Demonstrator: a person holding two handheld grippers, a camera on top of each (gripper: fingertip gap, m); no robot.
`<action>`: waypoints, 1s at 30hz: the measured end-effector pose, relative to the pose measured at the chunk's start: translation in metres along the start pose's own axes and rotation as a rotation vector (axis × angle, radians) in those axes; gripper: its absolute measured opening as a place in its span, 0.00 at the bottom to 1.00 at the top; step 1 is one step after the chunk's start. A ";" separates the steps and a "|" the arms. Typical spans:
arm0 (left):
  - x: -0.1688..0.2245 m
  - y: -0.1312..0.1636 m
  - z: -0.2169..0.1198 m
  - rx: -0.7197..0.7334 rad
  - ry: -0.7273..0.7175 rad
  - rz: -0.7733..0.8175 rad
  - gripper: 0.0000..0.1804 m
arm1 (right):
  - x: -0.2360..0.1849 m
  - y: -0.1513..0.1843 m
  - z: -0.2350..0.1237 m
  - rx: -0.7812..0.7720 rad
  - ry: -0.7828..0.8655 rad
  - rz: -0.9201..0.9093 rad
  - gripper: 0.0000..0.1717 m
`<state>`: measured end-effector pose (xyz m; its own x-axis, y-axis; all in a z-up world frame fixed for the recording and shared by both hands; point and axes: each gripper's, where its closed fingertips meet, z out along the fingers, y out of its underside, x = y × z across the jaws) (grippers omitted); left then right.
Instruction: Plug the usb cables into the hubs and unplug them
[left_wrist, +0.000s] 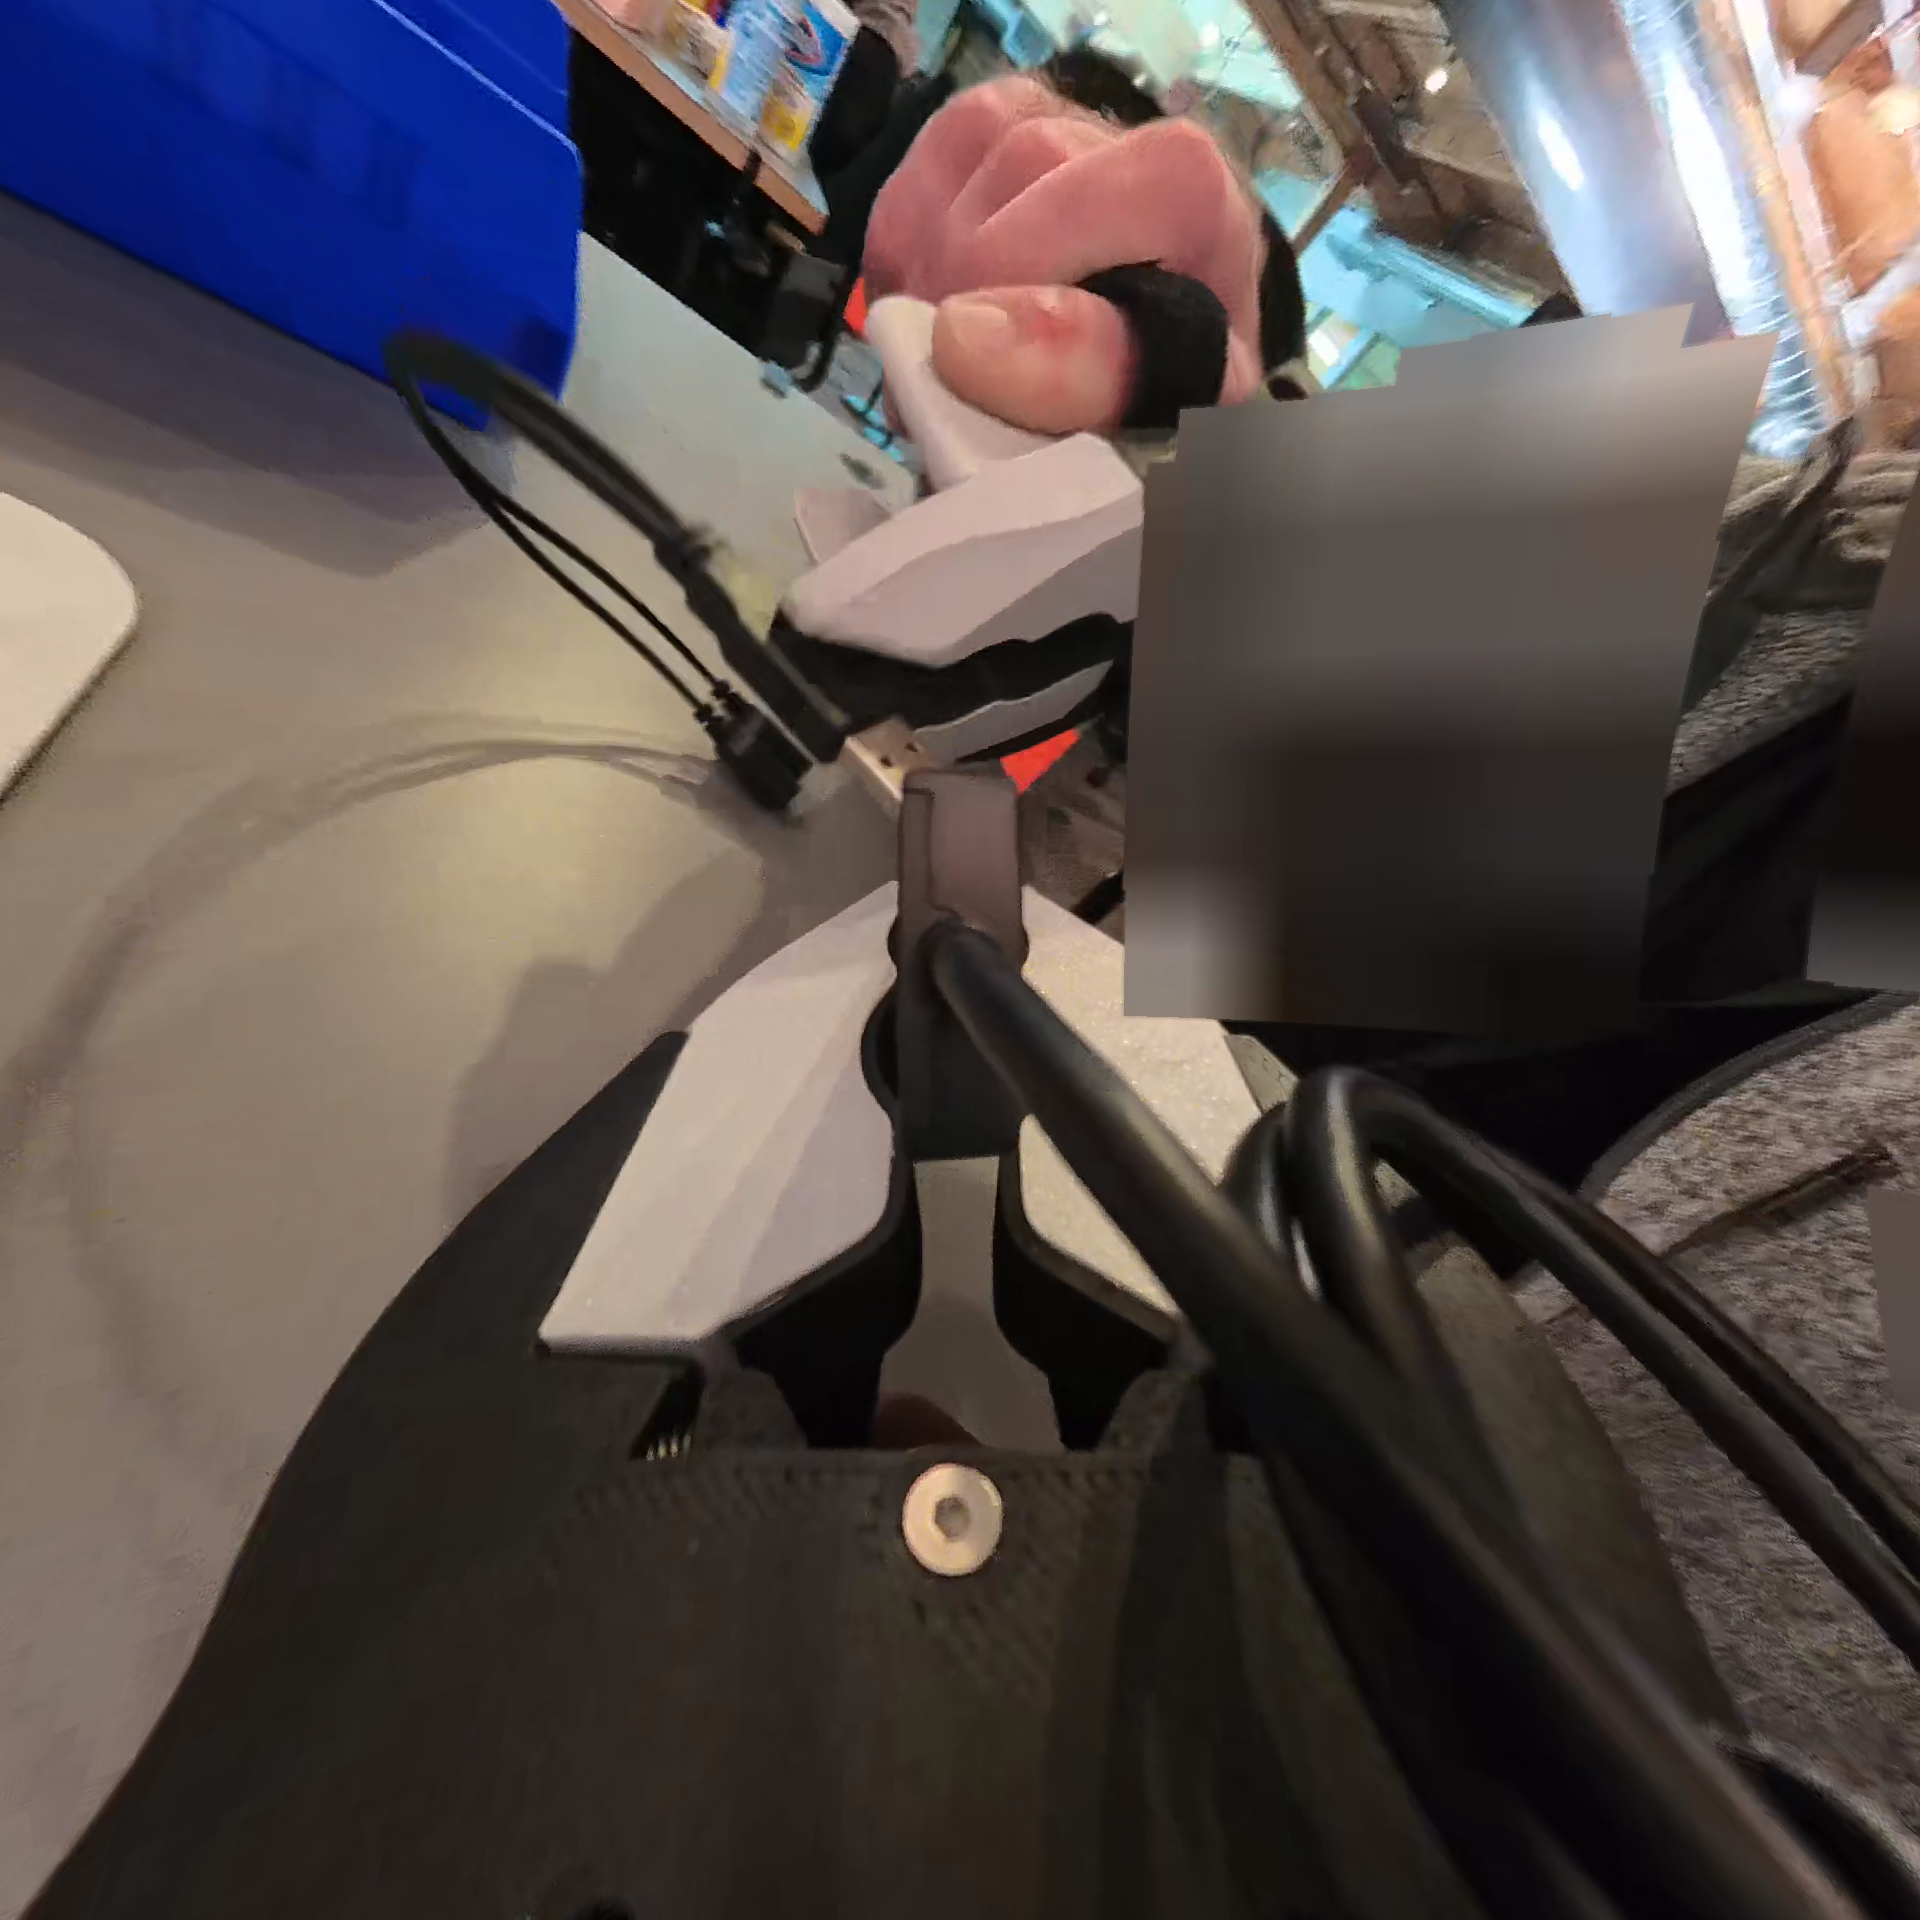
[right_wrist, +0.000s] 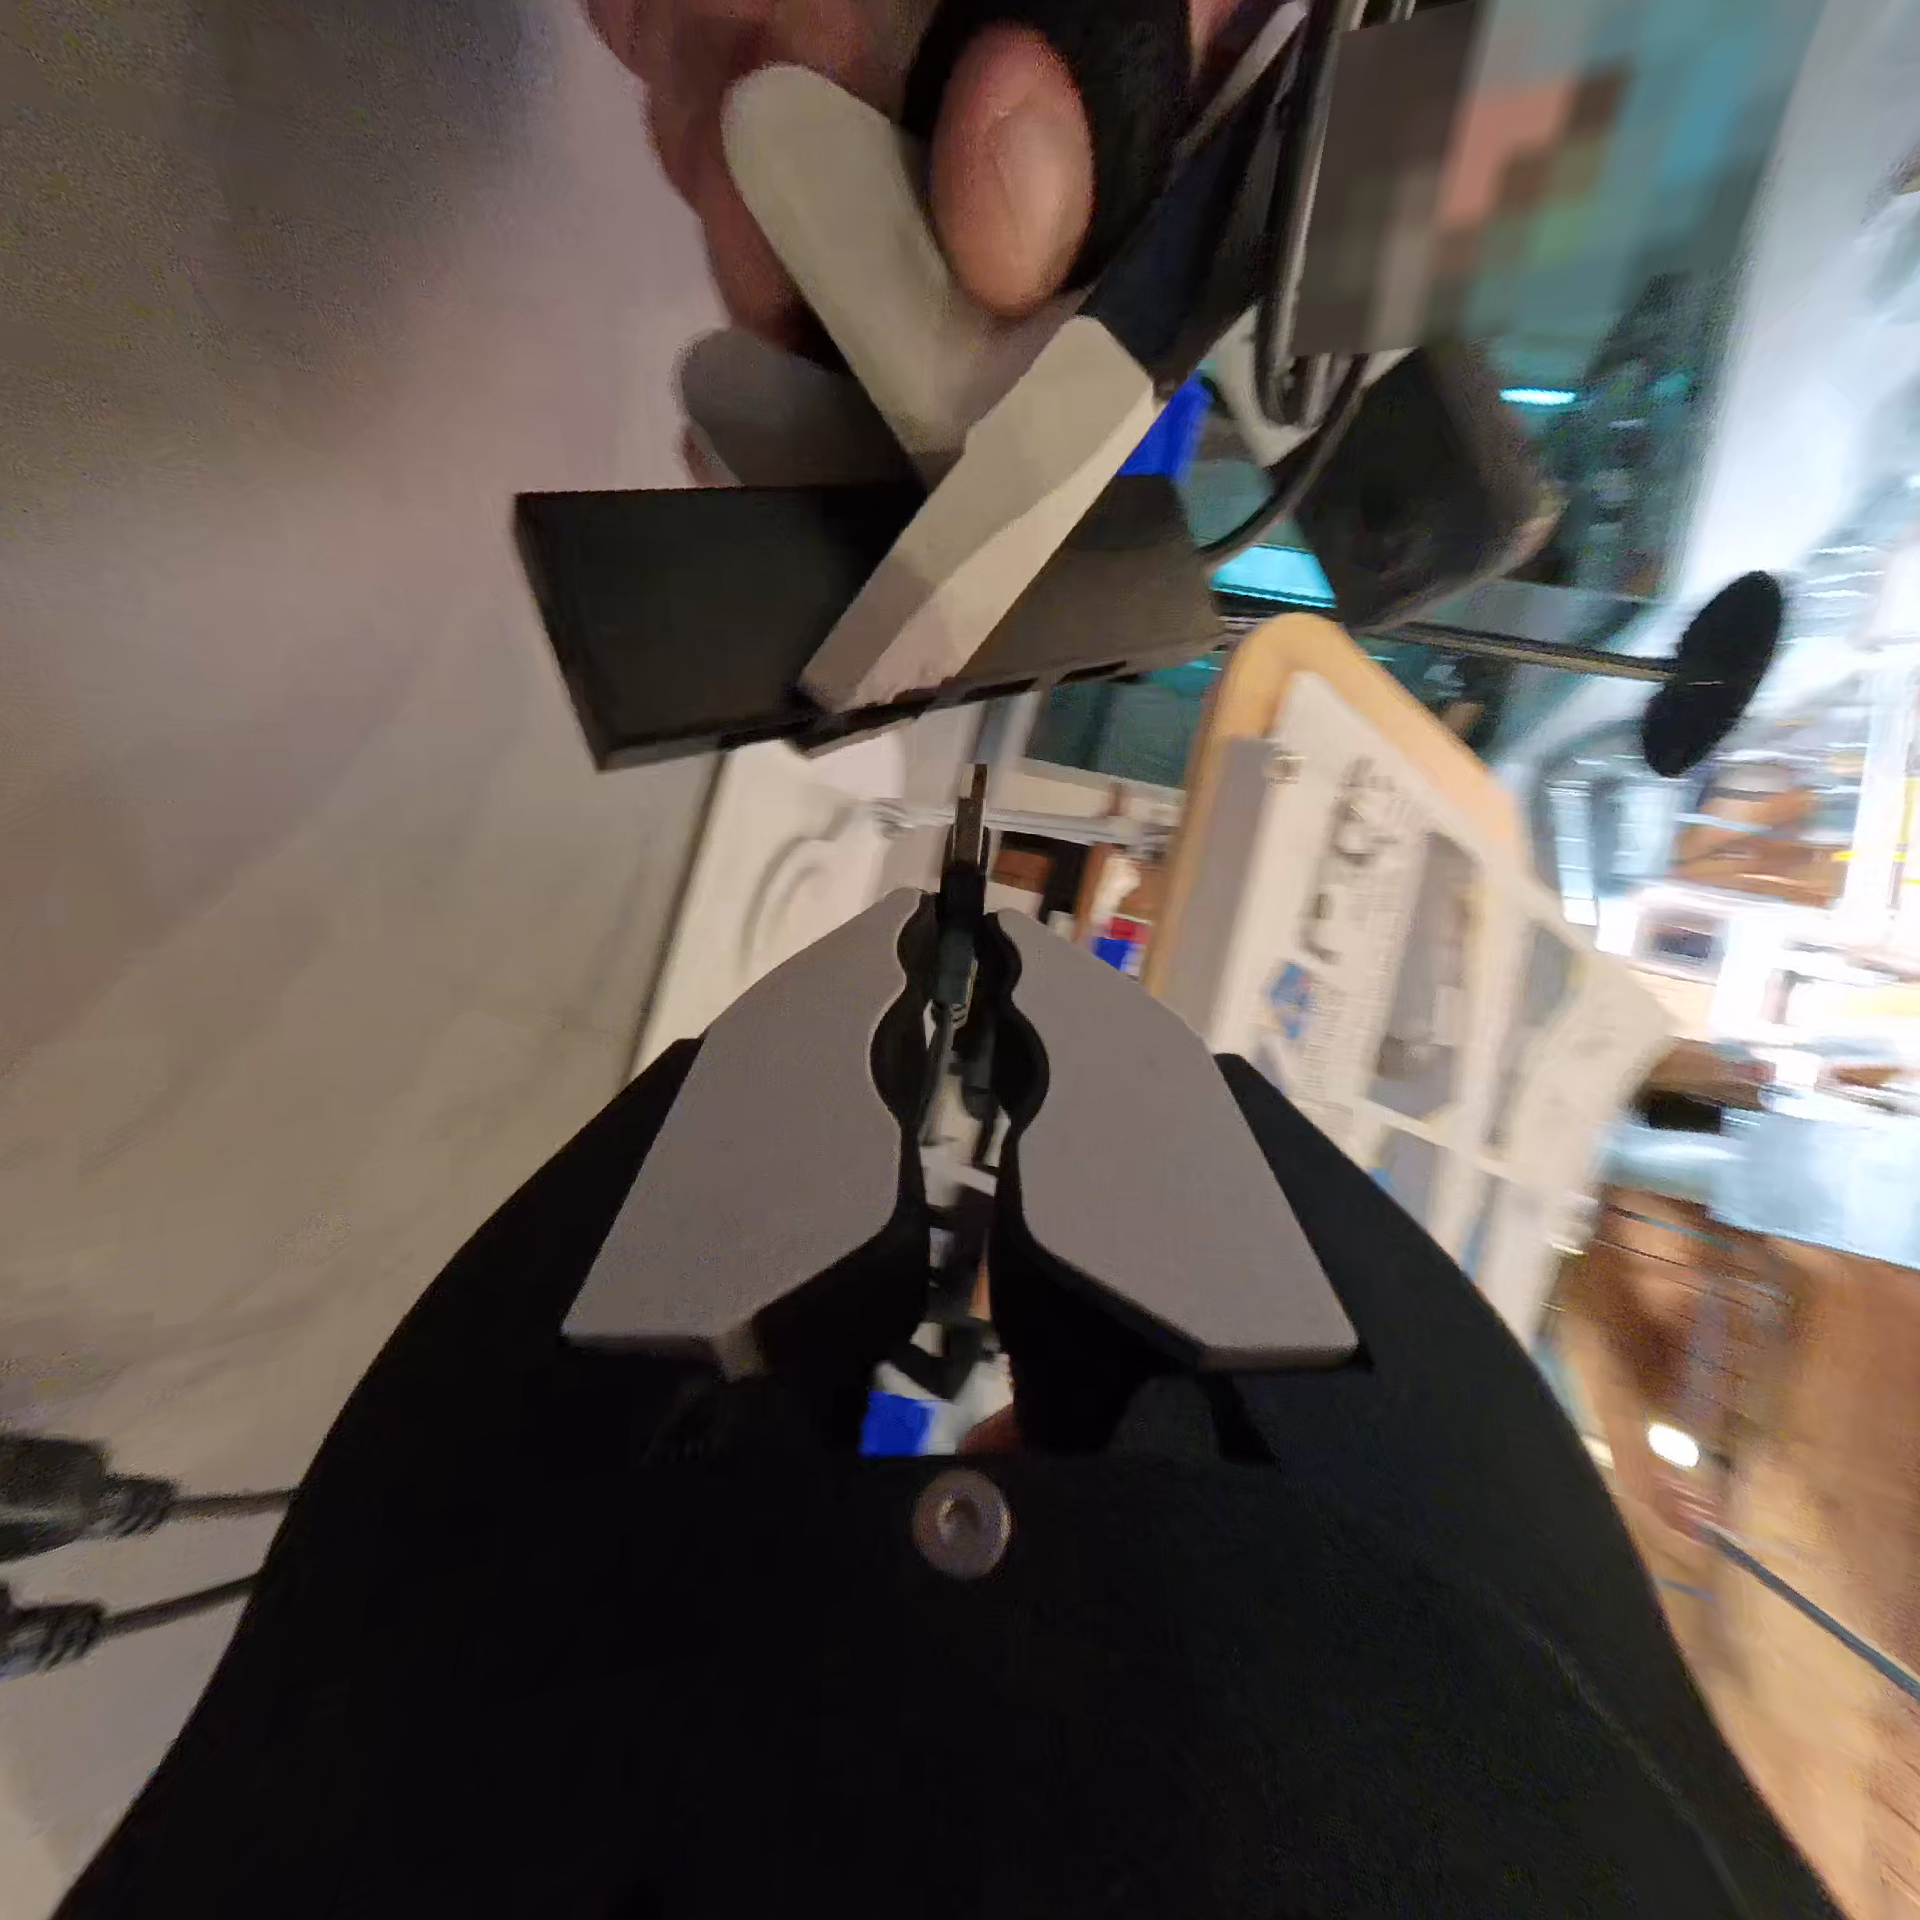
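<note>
Right wrist view: right tool (right_wrist: 961, 914) clamped on a black USB plug (right_wrist: 964, 831), metal tip poking out past the fingertips and aimed straight ahead. Just beyond that tip, apart from it, the hub (right_wrist: 686, 613): a flat black bar held crosswise, long axis across the plug's line, slotted edge turned toward the plug. Gap between tip and slots small; judged to need a short straight push, with the plug's flat lined up along a slot.

Left wrist view: left tool (left_wrist: 961, 935) gripping the hub (left_wrist: 961, 862) edge-on, its thick black cable (left_wrist: 1195, 1195) trailing back over the right finger. Plug (left_wrist: 883, 764) close beyond the hub's far end, near the worktop (left_wrist: 312, 831) edge. Two more black cables (left_wrist: 540, 520) looped on the worktop beyond.
</note>
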<state>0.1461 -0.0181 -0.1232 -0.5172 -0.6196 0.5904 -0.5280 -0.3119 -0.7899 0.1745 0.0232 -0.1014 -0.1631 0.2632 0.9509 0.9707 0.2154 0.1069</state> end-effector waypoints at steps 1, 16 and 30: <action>-0.007 0.005 -0.002 -0.035 -0.055 0.038 0.06 | -0.008 0.002 0.000 0.009 -0.065 0.039 0.05; -0.044 0.028 -0.026 -0.123 -0.303 0.150 0.06 | -0.117 -0.009 -0.005 0.071 -0.800 0.510 0.09; -0.057 0.014 -0.034 -0.259 -0.775 0.809 0.06 | -0.081 -0.006 -0.023 0.215 -0.888 1.527 0.17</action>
<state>0.1456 0.0375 -0.1622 -0.2619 -0.8755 -0.4061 -0.3990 0.4813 -0.7805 0.1862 -0.0212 -0.1722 0.6667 0.6921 -0.2765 0.3102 -0.5950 -0.7414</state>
